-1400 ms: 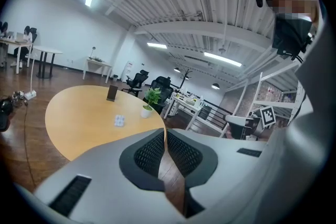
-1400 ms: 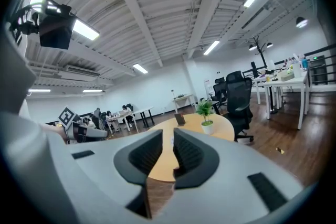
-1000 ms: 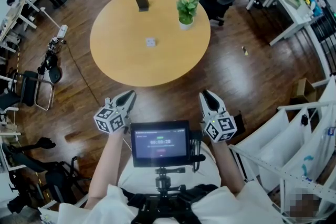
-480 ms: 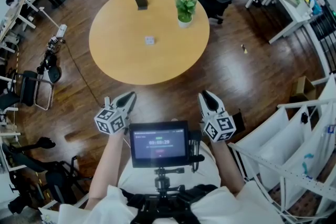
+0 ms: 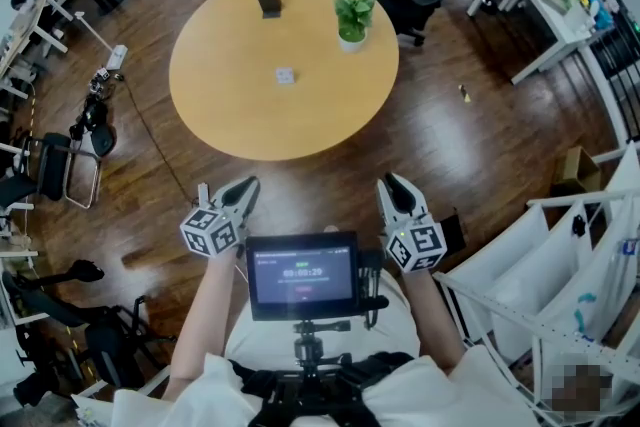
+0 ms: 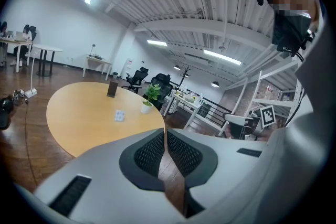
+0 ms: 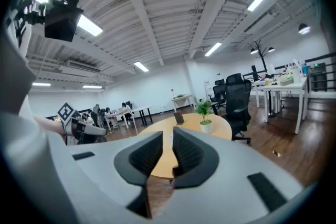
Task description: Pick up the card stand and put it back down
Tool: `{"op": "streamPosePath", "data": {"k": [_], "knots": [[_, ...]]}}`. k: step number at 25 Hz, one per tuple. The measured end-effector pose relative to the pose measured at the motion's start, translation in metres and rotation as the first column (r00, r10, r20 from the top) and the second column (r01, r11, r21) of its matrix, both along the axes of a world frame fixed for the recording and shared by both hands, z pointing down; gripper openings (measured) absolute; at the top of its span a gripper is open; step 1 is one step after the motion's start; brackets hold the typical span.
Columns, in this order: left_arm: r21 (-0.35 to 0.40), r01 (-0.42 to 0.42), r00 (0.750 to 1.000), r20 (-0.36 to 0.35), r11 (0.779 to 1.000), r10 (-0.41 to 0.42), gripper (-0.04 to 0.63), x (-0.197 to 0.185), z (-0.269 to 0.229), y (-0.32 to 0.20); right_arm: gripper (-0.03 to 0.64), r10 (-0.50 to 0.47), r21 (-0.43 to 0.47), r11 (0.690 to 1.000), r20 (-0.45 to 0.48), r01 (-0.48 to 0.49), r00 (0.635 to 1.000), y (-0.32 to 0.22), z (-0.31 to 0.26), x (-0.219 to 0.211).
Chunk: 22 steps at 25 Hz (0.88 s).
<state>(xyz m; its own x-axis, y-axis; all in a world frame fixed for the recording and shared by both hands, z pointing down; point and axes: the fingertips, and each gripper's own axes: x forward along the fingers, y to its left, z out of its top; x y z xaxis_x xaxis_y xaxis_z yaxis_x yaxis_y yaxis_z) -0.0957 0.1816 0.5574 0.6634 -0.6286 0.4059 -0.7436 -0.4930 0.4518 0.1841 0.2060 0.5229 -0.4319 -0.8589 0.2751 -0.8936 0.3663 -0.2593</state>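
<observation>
Both tools hang short of the counter (image 5: 230, 110), off its near edge, over the wood floor (image 5: 450, 135). The left tool (image 5: 243, 187) is pinched together with nothing in it. The right tool (image 5: 392, 185) is open just a crack, also empty. Mid-counter there's a small white thing (image 5: 286, 75). A potted plant (image 5: 353, 19) sits by the counter's far right edge. The dark card stand (image 5: 268, 3), I think, is upright near its far edge.

Card stand (image 5: 269, 4): small, dark, rectangular block. It stands upright on the round wooden table (image 5: 230, 115), on the far side of the top, close to the far rim and slightly left of centre. Its base rests flat on the tabletop.
</observation>
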Motion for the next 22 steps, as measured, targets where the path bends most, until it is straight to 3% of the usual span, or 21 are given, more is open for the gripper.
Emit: {"op": "streamPosePath", "data": {"k": [22], "knots": [[-0.02, 0.007, 1.0, 0.014, 1.0, -0.006, 0.011, -0.001, 0.006, 0.005, 0.071, -0.012, -0.03, 0.999, 0.045, 0.014, 0.999, 0.002, 0.015, -0.003]]}}
